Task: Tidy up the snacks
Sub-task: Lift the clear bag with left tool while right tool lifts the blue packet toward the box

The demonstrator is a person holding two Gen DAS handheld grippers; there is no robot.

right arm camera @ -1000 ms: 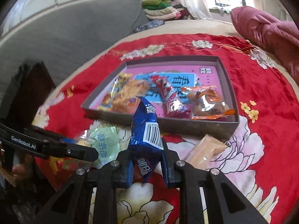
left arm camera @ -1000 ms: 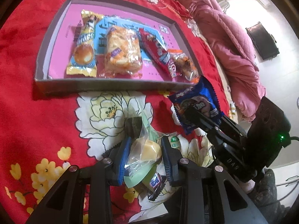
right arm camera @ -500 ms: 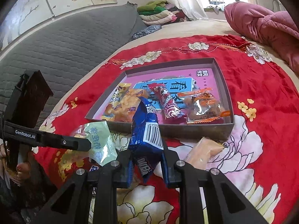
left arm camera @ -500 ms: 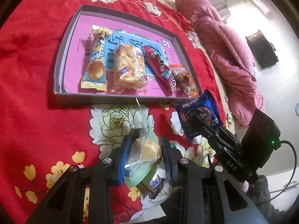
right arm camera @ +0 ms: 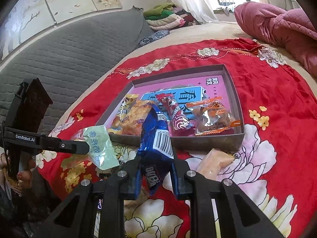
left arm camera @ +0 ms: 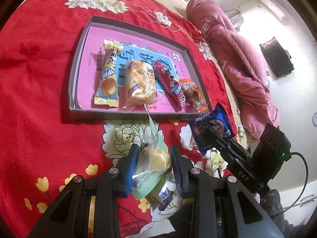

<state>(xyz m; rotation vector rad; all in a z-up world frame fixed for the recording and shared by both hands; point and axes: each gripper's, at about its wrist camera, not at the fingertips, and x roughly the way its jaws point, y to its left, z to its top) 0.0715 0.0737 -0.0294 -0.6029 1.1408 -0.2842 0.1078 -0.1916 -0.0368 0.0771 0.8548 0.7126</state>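
Holding two light, crinkly packets above the red floral bedspread (left arm camera: 35,99), we are pinching them at mid-body. The left gripper (left arm camera: 153,163) is squeezing a soft cake in its slippery clear-green wrapper (left arm camera: 152,160); the right gripper (right arm camera: 156,173) is clamping the blue cookie packet (right arm camera: 156,148), both near the tray (left arm camera: 72,83).

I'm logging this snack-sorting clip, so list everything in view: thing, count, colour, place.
tray: 1, grey walls, pink and blue floor, on the bedspread.
snacks in the tray: 4 in a row: yellow packet, clear-wrapped pastry, red packet, orange-trimmed clear packet.
blue cookie packet: 1, in the right gripper.
green-and-clear pastry packet: 1, in the left gripper.
pale orange packet: 1, loose on the bedspread before the tray.
bedspread: 1, red, floral.
quilt: 1, pink, bunched beyond the bedspread.
left gripper: black, blue pads, jaws closed on its packet.
right gripper: same, jaws closed on its packet.
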